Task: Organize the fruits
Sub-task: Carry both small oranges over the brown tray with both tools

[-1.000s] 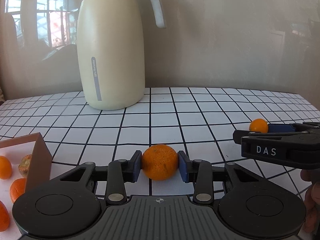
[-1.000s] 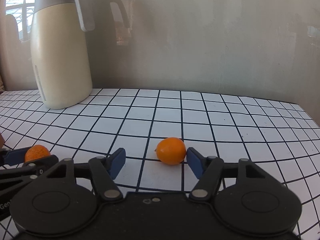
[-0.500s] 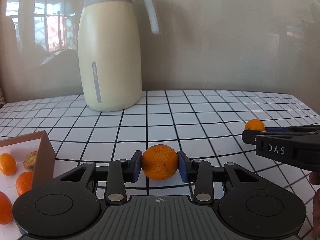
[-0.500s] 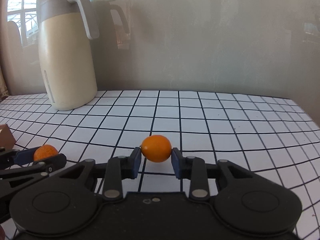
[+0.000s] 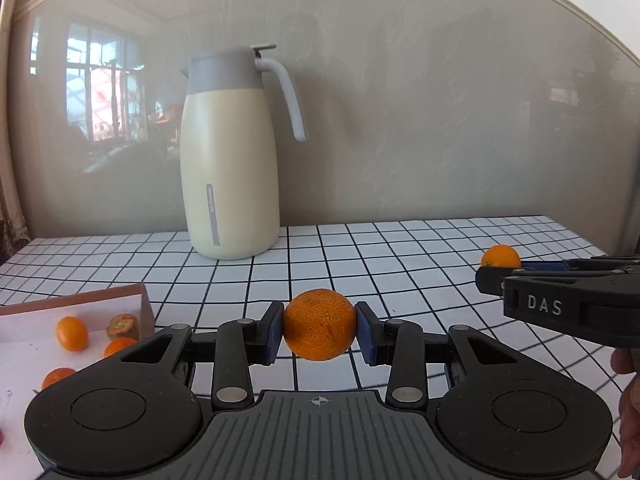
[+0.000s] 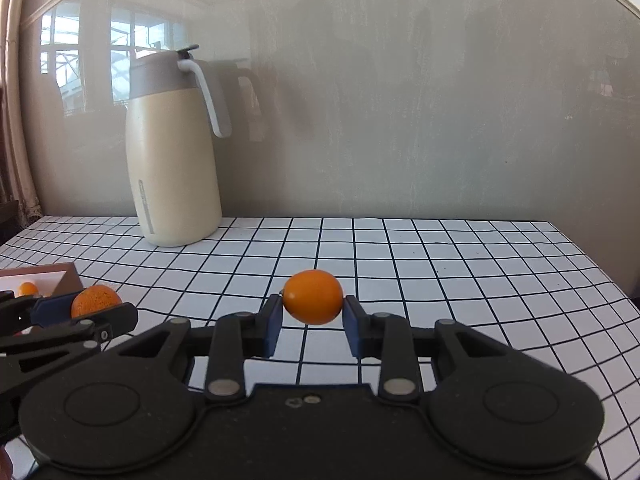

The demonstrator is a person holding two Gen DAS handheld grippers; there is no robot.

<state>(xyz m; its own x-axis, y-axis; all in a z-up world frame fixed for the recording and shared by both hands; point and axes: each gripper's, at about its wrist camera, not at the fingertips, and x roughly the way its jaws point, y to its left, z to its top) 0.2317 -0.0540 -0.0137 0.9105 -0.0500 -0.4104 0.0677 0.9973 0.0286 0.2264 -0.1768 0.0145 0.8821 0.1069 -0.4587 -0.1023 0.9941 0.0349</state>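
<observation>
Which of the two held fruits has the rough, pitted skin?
The one in the left tongs: a mandarin with dimpled, pitted peel. The fruit in the right tongs is smooth, glossy and more oval.

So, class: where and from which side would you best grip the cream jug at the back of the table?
Grip the cream jug by its grey handle, coming from the jug's right in the left wrist view. The body looks too broad for the fingers; the handle loop stands clear.

Dimpled mandarin point(image 5: 319, 324) and smooth kumquat point(image 6: 313, 297), both clamped aloft.
</observation>
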